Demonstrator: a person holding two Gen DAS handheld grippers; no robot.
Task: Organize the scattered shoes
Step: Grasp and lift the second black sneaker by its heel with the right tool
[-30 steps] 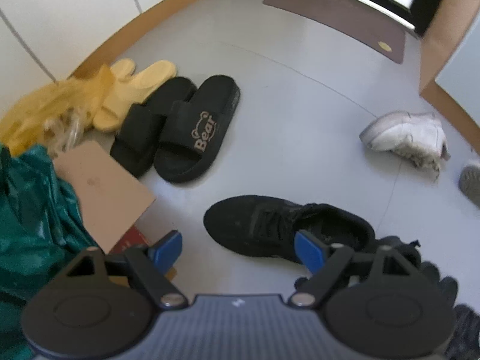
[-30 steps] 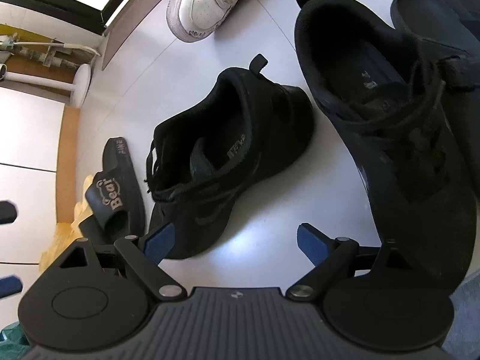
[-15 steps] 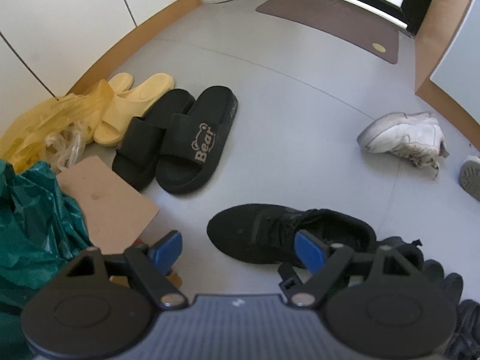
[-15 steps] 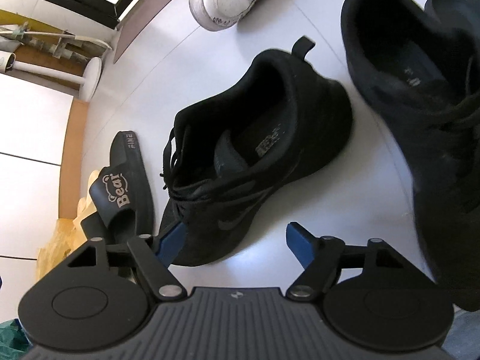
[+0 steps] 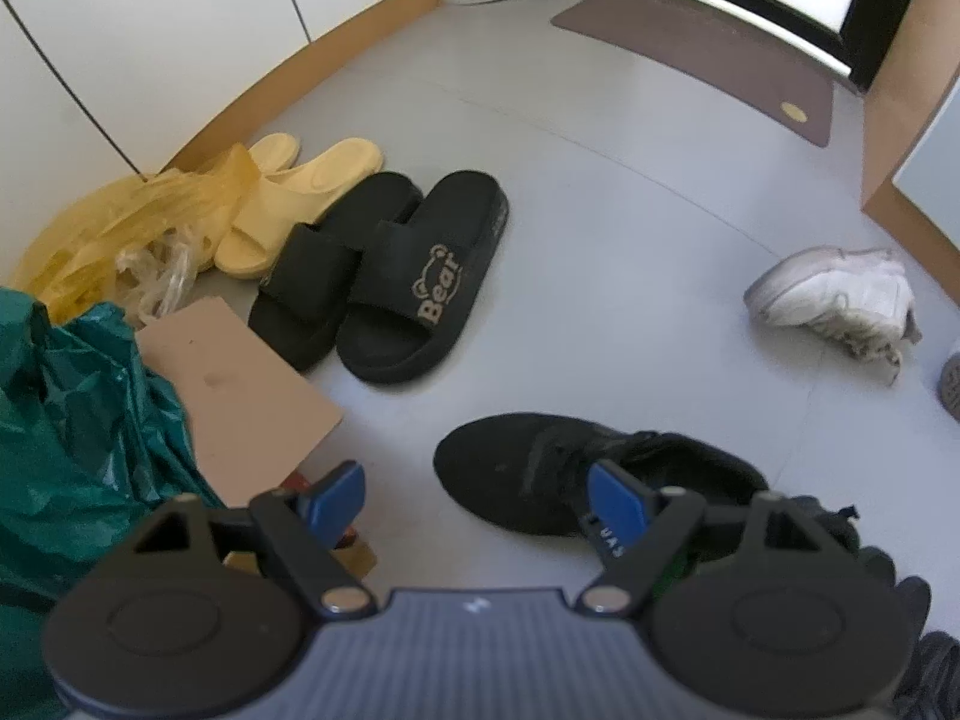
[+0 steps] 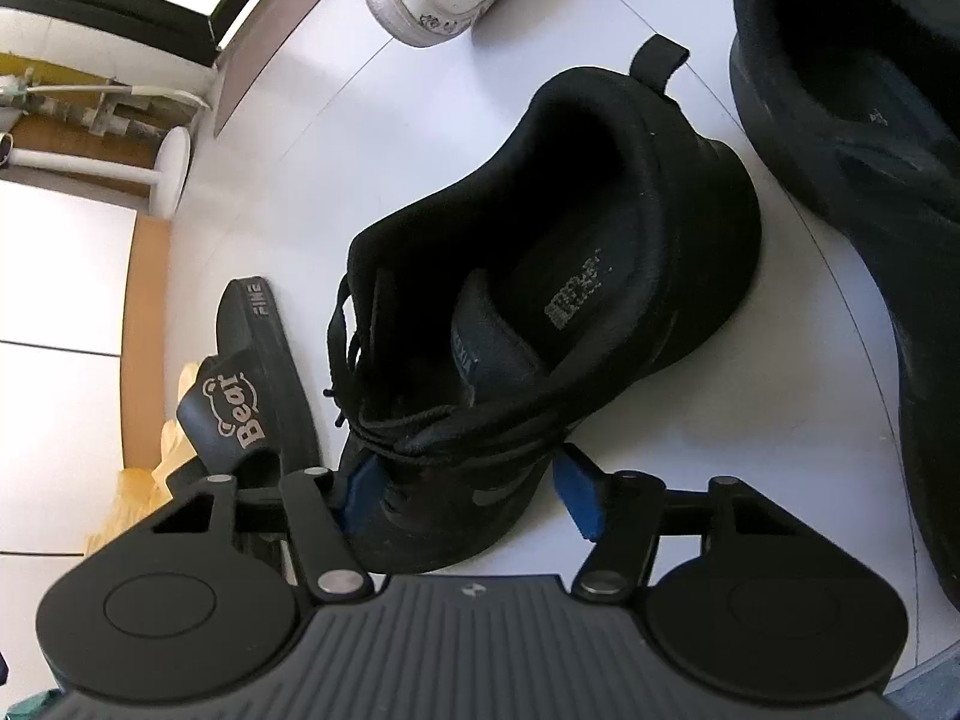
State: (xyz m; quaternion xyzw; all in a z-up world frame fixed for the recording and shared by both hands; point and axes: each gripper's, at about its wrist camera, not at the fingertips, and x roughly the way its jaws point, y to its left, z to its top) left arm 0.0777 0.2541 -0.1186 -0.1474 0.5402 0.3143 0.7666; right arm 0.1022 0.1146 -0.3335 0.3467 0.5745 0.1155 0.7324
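Toe of black sneaker (image 6: 540, 312) hidden behind closing right tool (image 6: 468, 489).

A black lace-up sneaker (image 6: 540, 312) stands upright on the pale floor, laces loose — its twin (image 6: 858, 138) just beside; 2 black "Bear" slides (image 5: 414, 276) paired; a white sneaker (image 5: 834, 294) well apart.
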